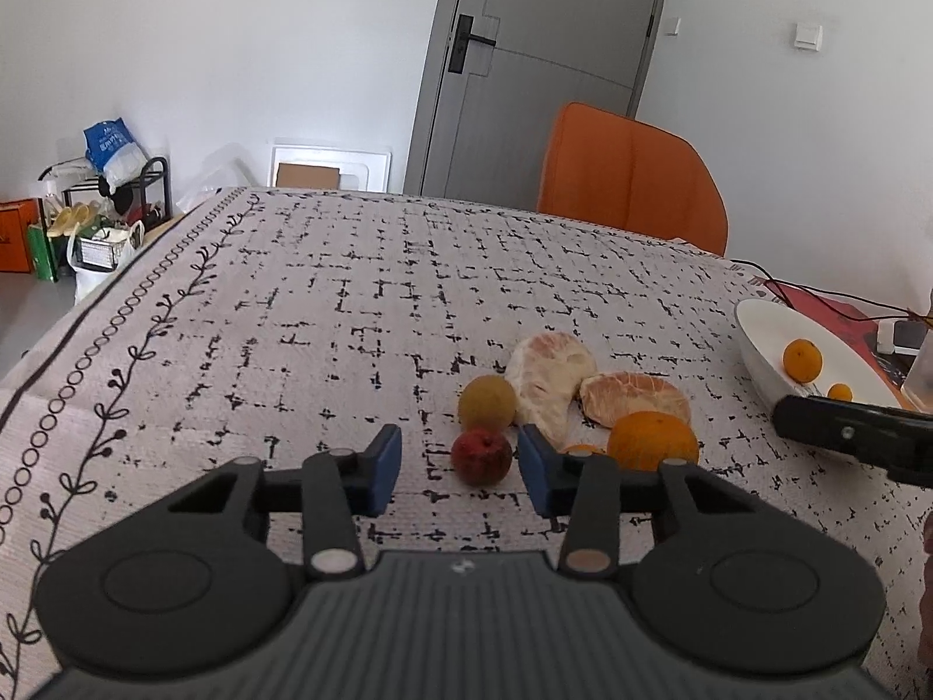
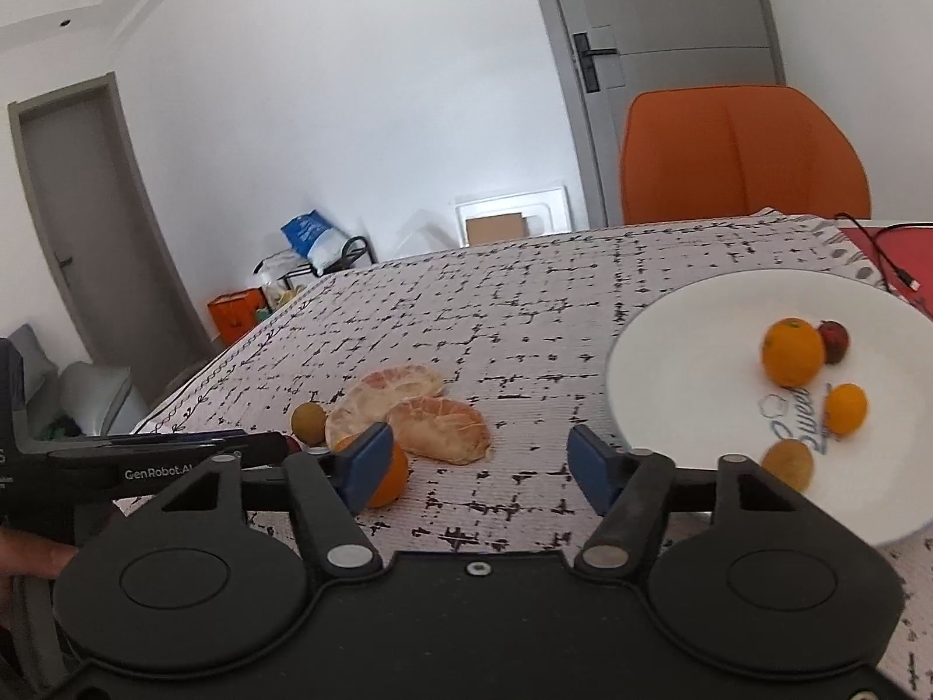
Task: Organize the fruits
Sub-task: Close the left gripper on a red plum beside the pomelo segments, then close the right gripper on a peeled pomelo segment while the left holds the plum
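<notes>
A small red fruit point(image 1: 481, 458) lies on the patterned tablecloth between the blue pads of my left gripper point(image 1: 460, 466), which is open; a gap shows on the left side. Behind it sit a yellow-green fruit point(image 1: 487, 402), two peeled pomelo pieces point(image 1: 548, 385) and an orange point(image 1: 653, 440). My right gripper point(image 2: 478, 466) is open over bare cloth with nothing between its fingers; the orange point(image 2: 388, 475) lies just behind its left pad. To its right, a white plate point(image 2: 670, 361) holds an orange point(image 2: 793, 351), a red fruit point(image 2: 835, 340), a small orange point(image 2: 845, 408) and a brownish fruit point(image 2: 787, 462).
An orange chair point(image 1: 630, 175) stands at the table's far side. A black cable point(image 2: 886, 262) and a red mat point(image 2: 909, 256) lie beyond the plate. The table's left edge point(image 1: 87, 303) drops to a floor with bags and a rack.
</notes>
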